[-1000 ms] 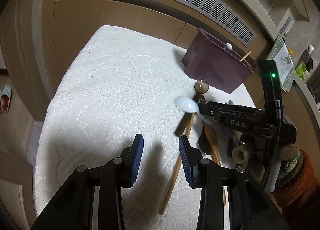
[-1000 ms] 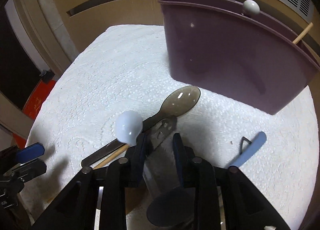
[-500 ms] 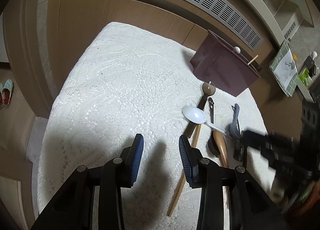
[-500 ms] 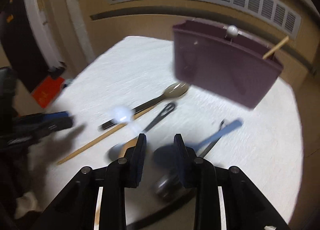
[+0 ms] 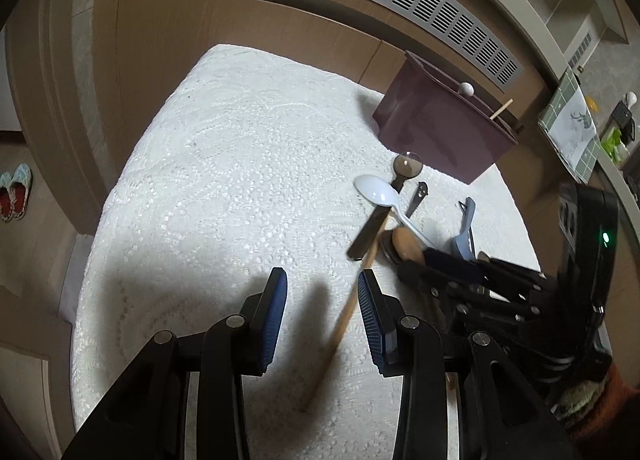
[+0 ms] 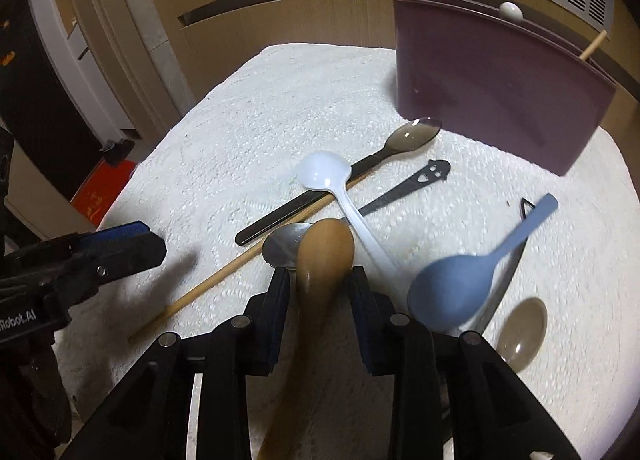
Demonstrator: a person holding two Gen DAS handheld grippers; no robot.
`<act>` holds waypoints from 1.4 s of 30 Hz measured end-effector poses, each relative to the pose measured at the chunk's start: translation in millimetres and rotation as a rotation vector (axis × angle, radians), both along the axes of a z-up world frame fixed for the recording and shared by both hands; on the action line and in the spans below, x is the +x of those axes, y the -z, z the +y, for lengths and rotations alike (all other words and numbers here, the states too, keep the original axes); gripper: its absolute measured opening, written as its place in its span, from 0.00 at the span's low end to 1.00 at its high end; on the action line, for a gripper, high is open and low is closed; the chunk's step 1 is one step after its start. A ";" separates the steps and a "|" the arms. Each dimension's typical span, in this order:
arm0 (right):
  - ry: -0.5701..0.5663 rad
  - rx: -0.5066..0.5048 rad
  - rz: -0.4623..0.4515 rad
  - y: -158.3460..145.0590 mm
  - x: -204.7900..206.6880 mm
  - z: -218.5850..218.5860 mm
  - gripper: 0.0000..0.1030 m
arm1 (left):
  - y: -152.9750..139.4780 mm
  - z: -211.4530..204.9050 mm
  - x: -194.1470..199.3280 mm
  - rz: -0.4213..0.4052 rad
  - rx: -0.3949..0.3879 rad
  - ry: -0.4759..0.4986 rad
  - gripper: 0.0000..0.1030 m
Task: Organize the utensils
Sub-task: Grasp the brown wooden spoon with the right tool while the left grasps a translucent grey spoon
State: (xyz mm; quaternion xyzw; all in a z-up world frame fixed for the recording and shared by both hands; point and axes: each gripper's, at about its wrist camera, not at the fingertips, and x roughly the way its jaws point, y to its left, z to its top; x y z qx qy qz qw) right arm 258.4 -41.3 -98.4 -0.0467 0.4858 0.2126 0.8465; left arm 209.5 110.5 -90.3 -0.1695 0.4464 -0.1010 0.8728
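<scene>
in the right wrist view the right gripper [image 6: 318, 280] sits nearest, pointing down at a cluster of utensils on the counter [image 6: 248, 115], which is covered with a white textured cloth. its jaws have just been opening a little, and the wooden spoon [image 6: 325, 248] lies between them with its handle running back under the gripper. the fingers [image 6: 280, 288] stand on either side of the spoon's neck, and a thin gap shows on each side, so the gripper is open around the spoon rather than pressing on it.

just behind the wooden spoon's bowl a metal spoon [image 6: 282, 246] peeks out, touching it. to the right lies a blue spoon [image 6: 456, 292], bowl toward the camera, and beyond that, near the counter's right edge, a translucent brown spoon [image 6: 522, 330]. a white plastic spoon [image 6: 324, 175] crosses over a long wooden chopstick [image 6: 224, 272] and over the dark handle of another translucent spoon [image 6: 414, 135]. a black utensil with a smiling cutout [image 6: 430, 173] lies just beside these.

in the left wrist view the left gripper [image 5: 322, 300] hangs above bare cloth at the counter's near side, open with nothing between its jaws; the chopstick's near end passes just inside the right finger in the picture, on the cloth below.

farthest back stands the purple bin [image 6: 492, 79], upright on the far right of the counter, with a white knob and a wooden stick showing above its rim. a wooden cabinet front [image 5: 224, 31] with a vent grille rises behind the counter.
</scene>
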 end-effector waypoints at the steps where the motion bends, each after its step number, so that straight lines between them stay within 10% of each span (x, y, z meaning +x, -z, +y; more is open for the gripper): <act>1: -0.008 0.012 0.003 0.3 5.9 -0.3 0.28 | -0.2 -2.9 1.9 0.004 0.003 0.003 0.37; 6: 0.036 0.134 0.087 0.1 32.0 -6.7 0.29 | -7.2 -8.3 5.2 -0.009 -0.013 -0.001 0.37; 12: 0.001 0.087 -0.019 -12.2 20.0 -5.6 0.26 | -13.0 -10.4 12.1 -0.014 0.015 0.010 0.37; 23: 0.221 0.148 -0.192 -63.5 -20.1 -141.4 0.26 | -18.6 -122.2 137.5 -0.028 0.281 0.437 0.40; 42: 0.244 0.144 -0.254 -55.3 -31.8 -164.2 0.26 | 4.1 -125.4 179.0 0.115 0.268 0.299 0.33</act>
